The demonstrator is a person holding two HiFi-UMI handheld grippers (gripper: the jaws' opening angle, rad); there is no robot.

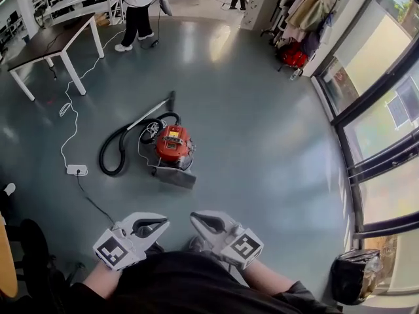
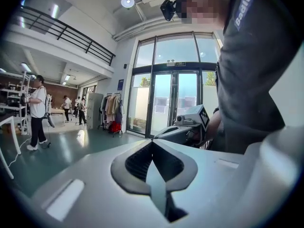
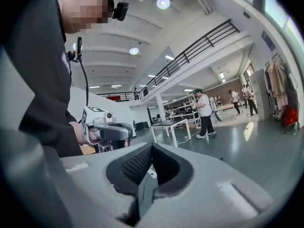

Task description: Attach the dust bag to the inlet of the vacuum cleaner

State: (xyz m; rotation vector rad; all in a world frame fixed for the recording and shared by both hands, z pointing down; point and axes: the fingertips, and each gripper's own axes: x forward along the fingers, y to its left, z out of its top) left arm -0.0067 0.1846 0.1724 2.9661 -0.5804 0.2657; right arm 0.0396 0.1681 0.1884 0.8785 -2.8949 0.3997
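Grippers are being held low and close to the person's body, well apart from the work. The left gripper (image 1: 162, 225) is pointing inward with its jaws pressed together and nothing between them; its own view is showing the two pads meeting along one line (image 2: 152, 144). The right gripper (image 1: 195, 218) is mirroring it, jaws likewise together and empty (image 3: 152, 147), its tip sitting near the left one without touching.

Out on the grey-blue floor (image 1: 262, 129), the red vacuum cleaner (image 1: 173, 142) is standing upright on its wheels, far ahead of both grippers. Its black hose (image 1: 112, 154) is curling round on the left side, and the wand (image 1: 149, 114) is lying along the floor beyond it. A grey flat piece (image 1: 175, 177) is lying against the near side of the machine; whether it is the dust bag cannot be told at this size.

A white cable (image 1: 71, 113) is running from a power strip (image 1: 76, 169) toward a dark-topped surface (image 1: 52, 41) at the upper left. Another person (image 1: 137, 8) is standing beyond it. A black-lined bin (image 1: 353, 277) is sitting by the glass doors (image 1: 380, 110).
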